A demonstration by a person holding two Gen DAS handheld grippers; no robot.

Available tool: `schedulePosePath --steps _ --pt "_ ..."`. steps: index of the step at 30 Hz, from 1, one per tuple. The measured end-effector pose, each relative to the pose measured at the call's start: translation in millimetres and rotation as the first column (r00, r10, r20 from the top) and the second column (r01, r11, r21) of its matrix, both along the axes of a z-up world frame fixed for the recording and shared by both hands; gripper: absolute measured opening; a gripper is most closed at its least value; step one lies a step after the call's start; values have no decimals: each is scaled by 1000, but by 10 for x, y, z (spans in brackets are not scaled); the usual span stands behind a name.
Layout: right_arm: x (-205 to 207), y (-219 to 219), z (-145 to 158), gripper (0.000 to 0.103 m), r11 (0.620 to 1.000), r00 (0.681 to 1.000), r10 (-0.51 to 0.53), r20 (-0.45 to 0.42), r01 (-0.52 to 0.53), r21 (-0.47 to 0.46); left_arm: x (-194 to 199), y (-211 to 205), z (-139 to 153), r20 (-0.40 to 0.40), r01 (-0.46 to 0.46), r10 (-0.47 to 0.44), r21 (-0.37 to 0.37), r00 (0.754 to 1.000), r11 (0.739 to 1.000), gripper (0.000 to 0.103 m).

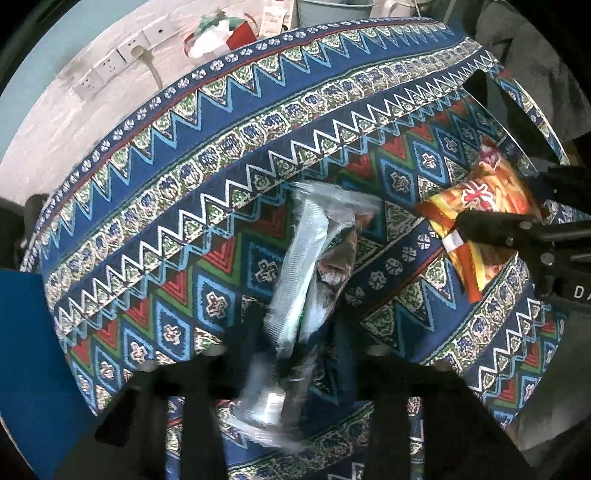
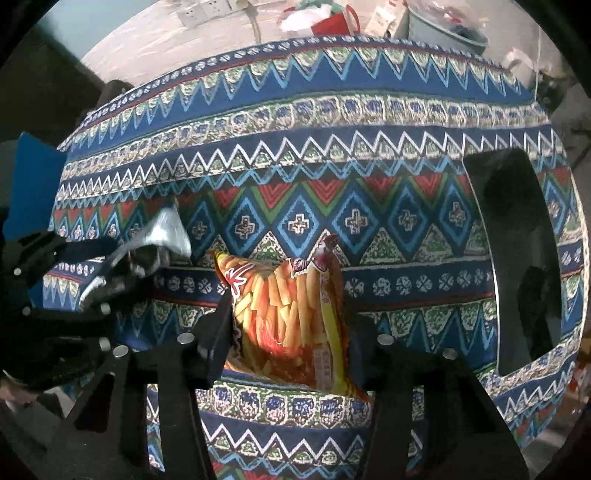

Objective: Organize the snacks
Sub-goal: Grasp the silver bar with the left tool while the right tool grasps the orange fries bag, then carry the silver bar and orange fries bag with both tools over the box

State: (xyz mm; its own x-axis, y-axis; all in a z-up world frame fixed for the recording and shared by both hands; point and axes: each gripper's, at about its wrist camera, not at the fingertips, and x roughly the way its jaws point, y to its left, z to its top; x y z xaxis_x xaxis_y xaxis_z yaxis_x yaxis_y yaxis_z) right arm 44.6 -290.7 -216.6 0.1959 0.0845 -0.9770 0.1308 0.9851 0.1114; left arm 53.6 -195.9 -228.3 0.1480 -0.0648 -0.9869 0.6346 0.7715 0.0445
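A pale blue and clear snack packet (image 1: 306, 251) lies lengthwise on the patterned tablecloth (image 1: 166, 206), blurred at its near end. My left gripper (image 1: 301, 332) points straight down and is shut on that packet's lower part. To its right, an orange packet of fries (image 1: 480, 199) sits between the dark fingers of my right gripper (image 1: 491, 221). In the right wrist view the fries packet (image 2: 295, 295) stands puffed between both fingers, with my right gripper (image 2: 290, 328) shut on its sides. The left gripper (image 2: 110, 269) shows at the left edge, holding the pale packet (image 2: 166, 229).
A black tray (image 2: 517, 221) rests on the cloth at the right, seen also as a black tray (image 1: 498, 107) in the left wrist view. Beyond the table's far edge are a power strip (image 1: 110, 66), a red bag (image 1: 229, 33) and a grey bucket (image 1: 332, 11).
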Motion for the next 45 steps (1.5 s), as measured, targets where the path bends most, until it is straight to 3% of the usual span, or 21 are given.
schedulePosePath --steps 5,16,31,45 --pt "15 147 138 48 997 999 40 31 -37 -68 -35 101 62 28 -24 23 12 999 1000 26" --pt "99 357 493 48 992 992 71 104 -60 -111 -46 497 514 84 -109 113 -51 990 993 26" --pt "127 738 1079 48 988 961 135 241 -112 -109 -152 918 1176 180 -199 222 -135 958 971 26" --pt "195 1257 1443 48 977 927 214 310 -199 -79 -179 1335 1515 185 -262 304 -221 934 939 26"
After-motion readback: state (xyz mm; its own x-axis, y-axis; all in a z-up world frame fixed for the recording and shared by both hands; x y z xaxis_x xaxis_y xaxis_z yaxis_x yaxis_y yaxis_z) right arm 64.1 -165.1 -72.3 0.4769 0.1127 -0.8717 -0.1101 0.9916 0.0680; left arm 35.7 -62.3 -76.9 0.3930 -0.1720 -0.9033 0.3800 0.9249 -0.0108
